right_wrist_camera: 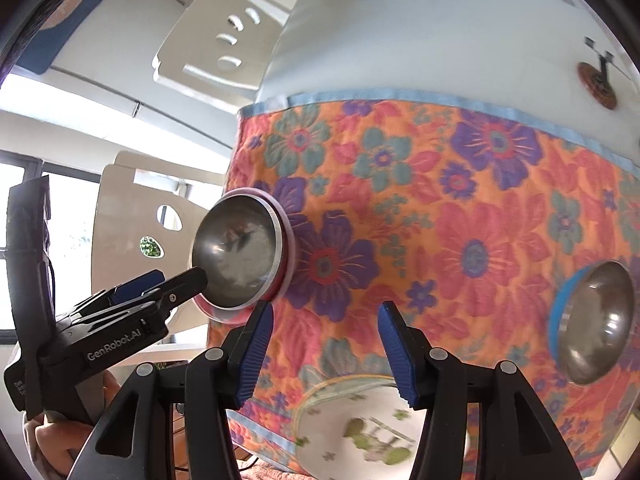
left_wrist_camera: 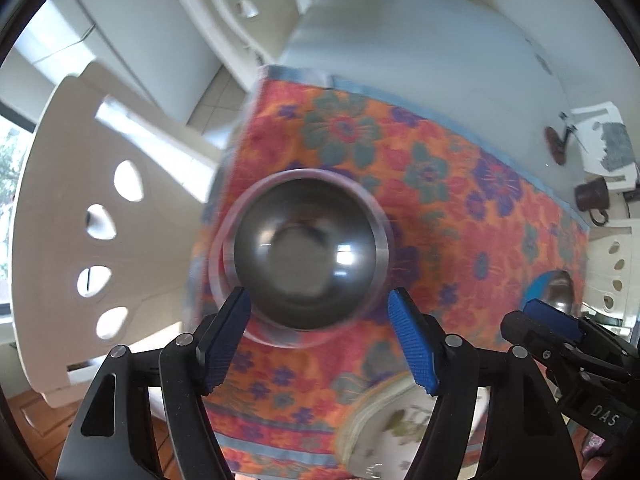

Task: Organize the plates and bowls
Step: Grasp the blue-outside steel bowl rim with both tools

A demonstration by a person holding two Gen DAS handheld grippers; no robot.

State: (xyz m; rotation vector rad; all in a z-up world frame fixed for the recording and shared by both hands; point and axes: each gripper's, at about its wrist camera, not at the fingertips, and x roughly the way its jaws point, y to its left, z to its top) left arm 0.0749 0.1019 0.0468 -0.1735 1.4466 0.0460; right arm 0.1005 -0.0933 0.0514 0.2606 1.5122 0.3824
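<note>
A steel bowl with a pink outside [left_wrist_camera: 308, 256] [right_wrist_camera: 236, 252] stands on the floral cloth [left_wrist_camera: 420, 200] near the table's left edge. My left gripper [left_wrist_camera: 318, 294] hangs over it pointing down, open, its blue pads clear of the rim. A second steel bowl with a blue outside [left_wrist_camera: 556, 288] [right_wrist_camera: 596, 328] stands at the right of the cloth. A white plate with a green print [left_wrist_camera: 400, 428] [right_wrist_camera: 360, 428] lies at the near edge. My right gripper [right_wrist_camera: 325, 306] is open above the cloth just beyond the plate, with nothing between its pads.
White plastic chairs [left_wrist_camera: 80, 240] [right_wrist_camera: 216, 40] stand off the table's left side and far end. Beyond the cloth is bare grey tabletop [left_wrist_camera: 420, 52] with a round brown item [left_wrist_camera: 556, 146] [right_wrist_camera: 596, 84] and a dark mug [left_wrist_camera: 592, 196] at the right.
</note>
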